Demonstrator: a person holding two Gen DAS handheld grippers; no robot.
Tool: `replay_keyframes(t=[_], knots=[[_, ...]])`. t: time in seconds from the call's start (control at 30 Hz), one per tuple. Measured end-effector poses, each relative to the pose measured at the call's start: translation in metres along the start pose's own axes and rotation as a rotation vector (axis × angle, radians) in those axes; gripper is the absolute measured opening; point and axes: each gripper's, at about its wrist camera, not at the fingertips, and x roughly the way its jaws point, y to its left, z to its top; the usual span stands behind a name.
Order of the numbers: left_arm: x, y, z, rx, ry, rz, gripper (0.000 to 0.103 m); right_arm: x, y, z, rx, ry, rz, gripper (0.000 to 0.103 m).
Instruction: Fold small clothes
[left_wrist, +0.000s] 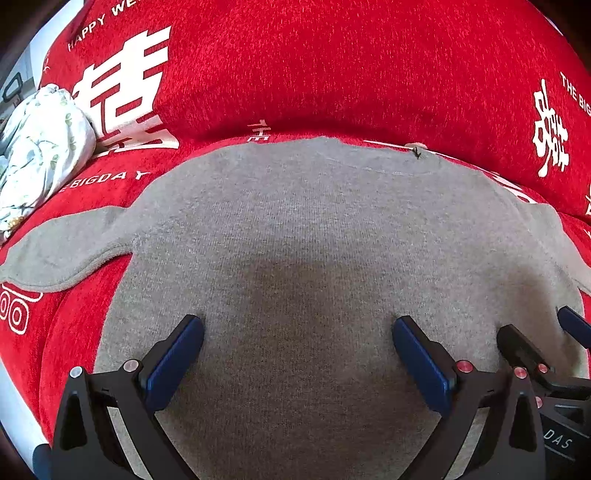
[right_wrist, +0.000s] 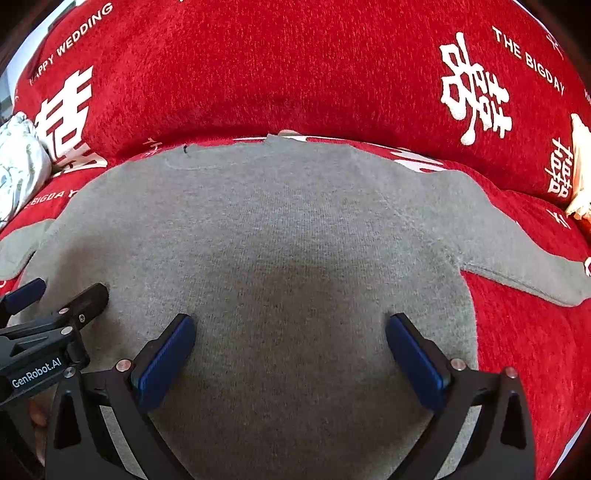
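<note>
While both grippers hover wide-fingered over grey sweater (left_wrist: 295, 229), floral bundle (left_wrist: 40, 147) clearest left, cream item (right_wrist: 578, 166) only right.

A home, on a sofa or bed

Red chenille cover (left_wrist: 332, 74) printed with "HAPPY WEDDING" and double-happiness characters draped a cushioned seat and backrest; a bundle of floral bedding (left_wrist: 40, 147) lay at its end; a grey knit top (left_wrist: 314, 240) was spread flat.

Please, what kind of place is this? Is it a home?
Probably a home living room or bedroom: a grey sweater lies spread on a sofa or bed under a red wedding cover, with a floral cloth bundle beside it.
</note>
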Motion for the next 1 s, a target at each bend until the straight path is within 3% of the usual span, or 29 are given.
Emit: replay_keyframes(t=[0.43, 0.77, 1.0], knots=[[-0.002, -0.002, 0.007, -0.021, 0.047, 0.010, 0.103, -0.001, 0.005, 0.002, -0.031, 0.019, -0.035, 0.103], [-0.002, -0.001, 0.018, -0.021, 0.163, 0.008, 0.103, 0.000, 0.001, 0.013, -0.018, 0.107, -0.023, 0.103], [-0.014, 0.005, 0.021, -0.043, 0.149, -0.001, 0.103, -0.014, 0.007, 0.019, -0.053, 0.083, -0.024, 0.103]])
